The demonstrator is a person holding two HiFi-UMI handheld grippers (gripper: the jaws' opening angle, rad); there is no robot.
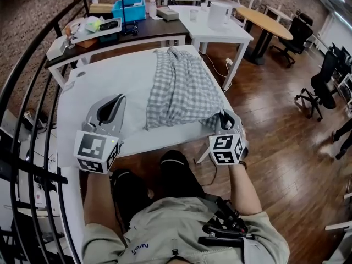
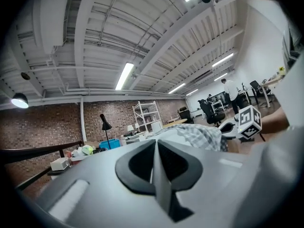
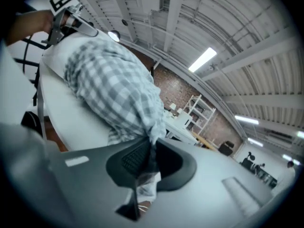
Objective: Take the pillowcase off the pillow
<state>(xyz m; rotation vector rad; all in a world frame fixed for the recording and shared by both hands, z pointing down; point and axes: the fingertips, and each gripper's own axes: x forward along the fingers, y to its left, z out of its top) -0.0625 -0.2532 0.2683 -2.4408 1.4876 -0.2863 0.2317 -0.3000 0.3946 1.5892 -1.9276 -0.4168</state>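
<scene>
On the head view the checked pillowcase (image 1: 179, 89) lies along the white table (image 1: 99, 87), its near corner at my right gripper (image 3: 151, 151). Only that gripper's own view shows its 2 jaws pinching the cloth. My left gripper (image 2: 156, 148) has its jaws together on nothing.

No text could be read anywhere. A small blue print (image 1: 140, 248) was seen on the person's grey top (image 1: 170, 221), but its letters could not be made out.
</scene>
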